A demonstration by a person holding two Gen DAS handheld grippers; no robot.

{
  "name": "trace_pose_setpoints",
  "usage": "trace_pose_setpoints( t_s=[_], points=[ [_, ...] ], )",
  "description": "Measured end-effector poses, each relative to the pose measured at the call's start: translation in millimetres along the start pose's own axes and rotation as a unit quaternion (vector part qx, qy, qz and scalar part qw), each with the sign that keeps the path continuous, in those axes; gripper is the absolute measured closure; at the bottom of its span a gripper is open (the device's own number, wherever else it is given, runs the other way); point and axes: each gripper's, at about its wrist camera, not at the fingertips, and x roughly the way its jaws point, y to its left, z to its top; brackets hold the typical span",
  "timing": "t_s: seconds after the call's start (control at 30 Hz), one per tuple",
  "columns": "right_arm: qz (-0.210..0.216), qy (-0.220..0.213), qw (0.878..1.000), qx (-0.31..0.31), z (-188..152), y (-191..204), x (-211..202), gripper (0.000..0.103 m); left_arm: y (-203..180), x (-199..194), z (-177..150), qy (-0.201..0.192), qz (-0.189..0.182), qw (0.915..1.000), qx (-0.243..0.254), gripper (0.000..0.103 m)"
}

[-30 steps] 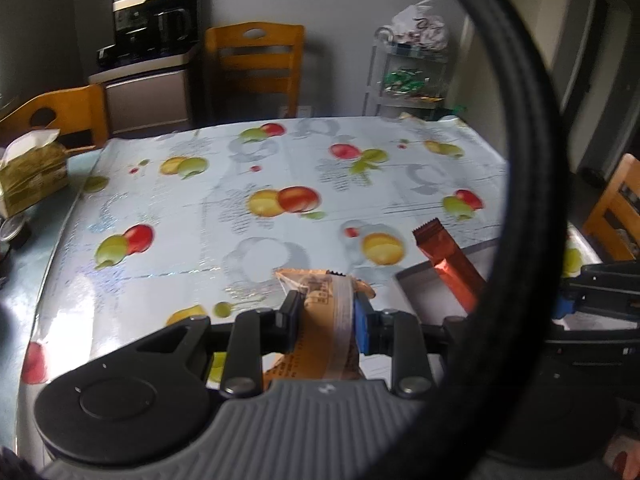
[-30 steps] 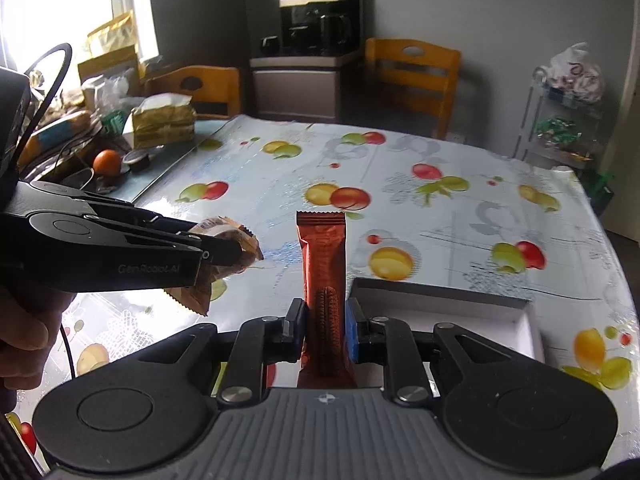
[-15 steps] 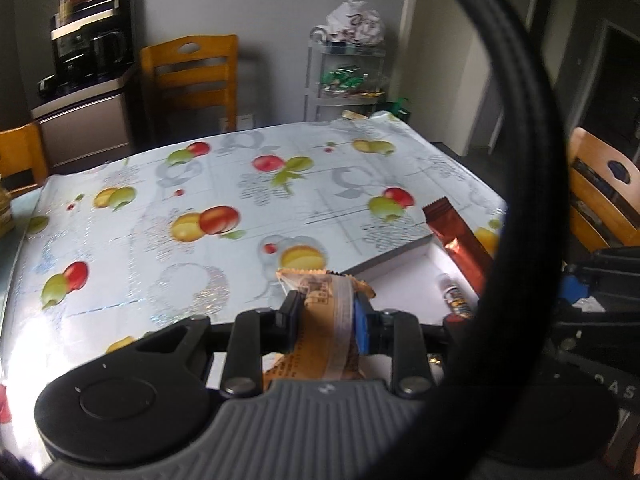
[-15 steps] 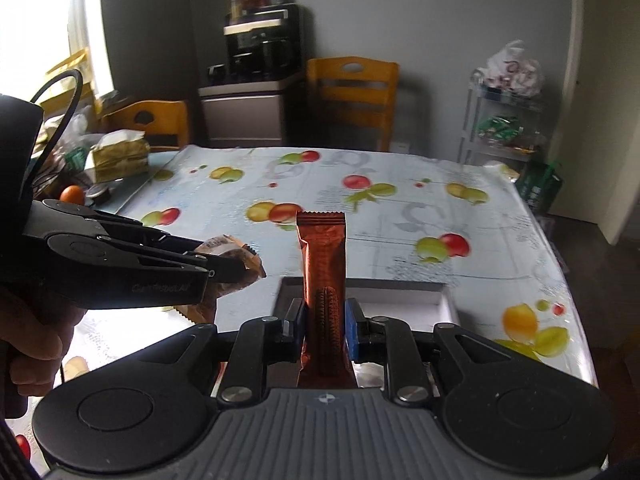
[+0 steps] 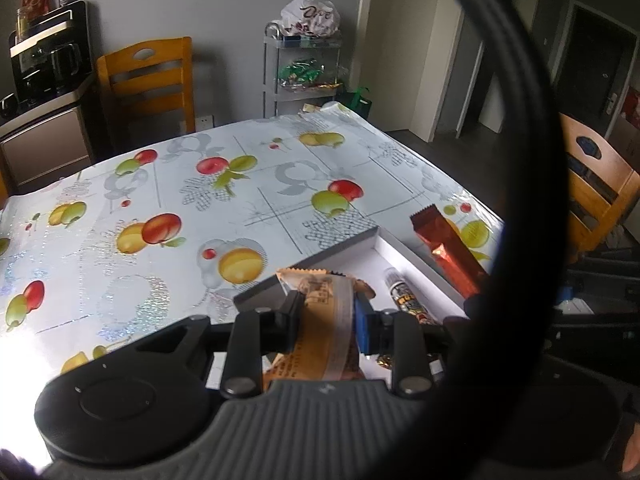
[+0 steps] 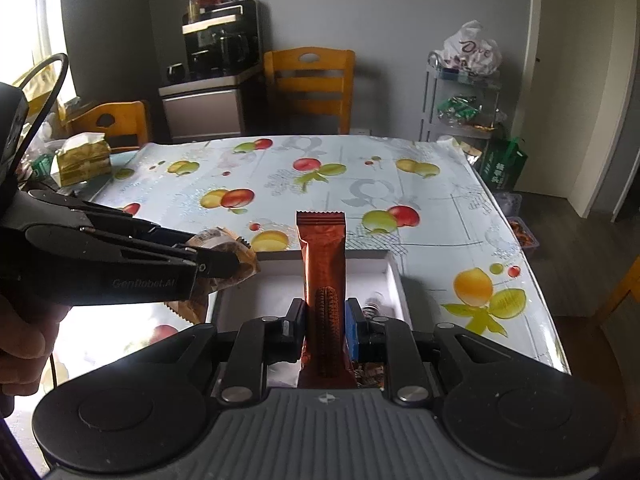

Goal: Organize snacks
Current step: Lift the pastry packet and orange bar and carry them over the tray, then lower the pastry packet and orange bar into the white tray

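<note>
My left gripper [image 5: 327, 316] is shut on a tan-and-brown snack packet [image 5: 326, 336] and holds it over the left corner of a white open box [image 5: 396, 252]. My right gripper [image 6: 325, 322] is shut on a red-brown snack bar [image 6: 323, 256], held upright over the same box [image 6: 394, 280]. The bar also shows in the left wrist view [image 5: 448, 248], and the left gripper with its packet [image 6: 224, 248] shows in the right wrist view. A small printed tube [image 5: 404, 298] lies inside the box.
The table [image 6: 360, 184] has a fruit-print cloth. A tissue pack [image 6: 82, 158] sits at its far left. Wooden chairs [image 6: 310, 84] stand around it. A shelf cart [image 6: 460, 108] with bags stands at the back right. A black cable loop [image 5: 524, 200] crosses the left wrist view.
Both grippers have moved right and forward with their snacks, from beside the box to over it. The box now lies under both. Neither grip has changed.
</note>
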Motion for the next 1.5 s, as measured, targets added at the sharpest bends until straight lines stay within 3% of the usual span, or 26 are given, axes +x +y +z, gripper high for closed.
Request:
trace_pose_setpoints(
  t_s=[1.5],
  points=[
    [0.004, 0.067, 0.998, -0.005, -23, -21, 45, 0.081, -23, 54, -17, 0.054, -0.01, 0.9979, 0.034, 0.079]
  ],
)
